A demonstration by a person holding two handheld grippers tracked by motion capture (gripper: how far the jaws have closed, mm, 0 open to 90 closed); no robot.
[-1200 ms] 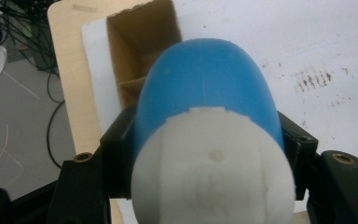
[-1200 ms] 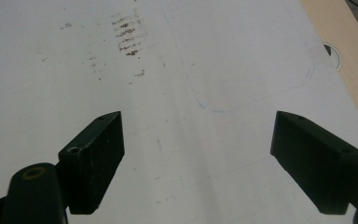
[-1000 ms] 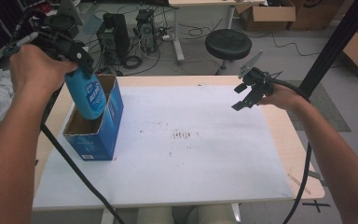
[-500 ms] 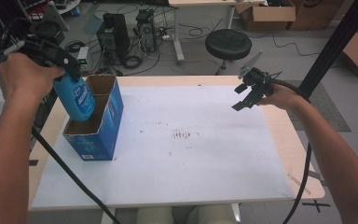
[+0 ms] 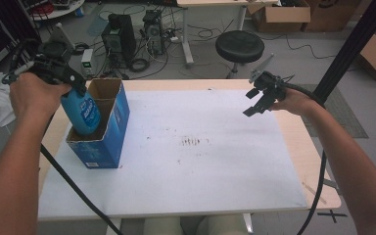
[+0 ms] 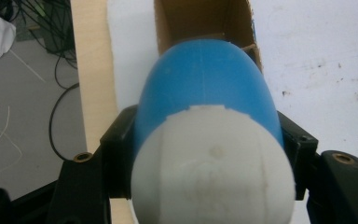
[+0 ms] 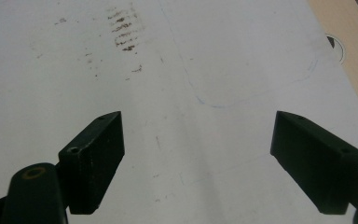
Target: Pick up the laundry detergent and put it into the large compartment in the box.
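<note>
Blue bottle gripped over an open carton

The left gripper point(image 5: 71, 85) fingers pinch the blue bottle point(image 5: 81, 111), its base inside the blue carton point(image 5: 108, 132) at the worktop's point(image 5: 186, 166) left edge. The right gripper point(image 5: 260, 98), fingers spread and empty, hovers above the worktop's far right, forearm angled inward.

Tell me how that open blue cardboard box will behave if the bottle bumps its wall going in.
The box stands tall and narrow, so it may well tip or slide. Its thin cardboard walls would probably flex. The bottle, gripped by the left gripper, is partly inside, and nothing steadies the box; the right gripper hangs open, well away.
</note>
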